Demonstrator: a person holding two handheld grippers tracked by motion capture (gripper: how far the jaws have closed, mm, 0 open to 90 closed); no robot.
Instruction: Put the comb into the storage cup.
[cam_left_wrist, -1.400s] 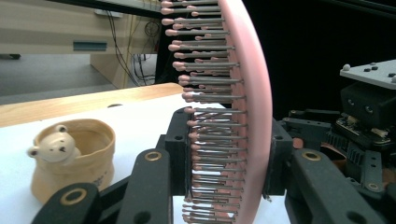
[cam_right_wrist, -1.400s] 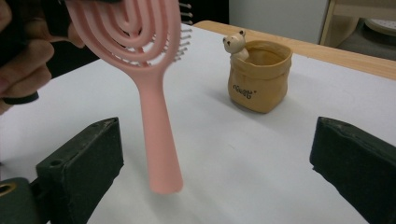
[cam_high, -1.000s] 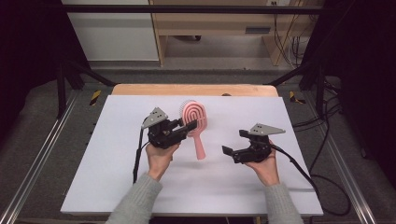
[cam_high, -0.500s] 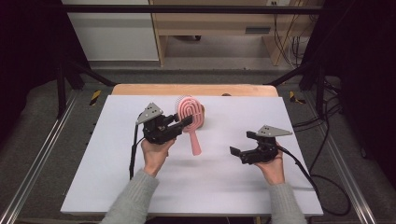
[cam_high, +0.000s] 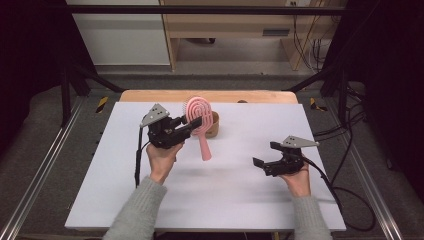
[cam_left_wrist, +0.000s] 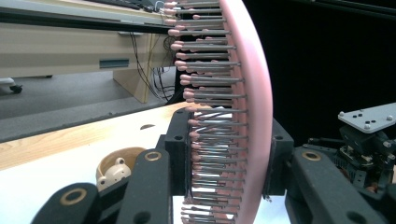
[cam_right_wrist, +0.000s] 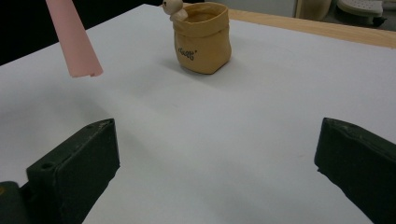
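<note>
Item: pink hairbrush (cam_high: 200, 120). Held clear of the white worktop (cam_high: 225, 195), head uppermost, handle hanging down with its tip above the surface. In the left claw view the head (cam_left_wrist: 243, 107) stands edge-on, bristles pointing left, its lower part pinched between the two black jaws.

Left claw (cam_high: 192, 125): clamped on the hairbrush head, one jaw against the bristle side, the other against the smooth back. Carried by the person's left hand (cam_high: 161, 157) over the far left-centre of the worktop; a cable trails from it toward the near edge.

Right claw (cam_high: 264, 161): jaws wide apart, nothing between them but bare worktop in the right claw view. Held by the right hand (cam_high: 295, 180) over the near right of the worktop, well apart from the hairbrush. The handle tip (cam_right_wrist: 77, 46) shows at the upper left of the right claw view, off the surface.

Item: small tan pouch (cam_right_wrist: 203, 39), upright, with a little cream figure (cam_right_wrist: 173, 8) at its rim and small lettering on its front. Stands on the worktop just behind and to the right of the hairbrush (cam_high: 214, 125), near the far edge.

Surround: wooden edge (cam_high: 150, 95) beyond the white sheet; grey sleeves on both forearms.
</note>
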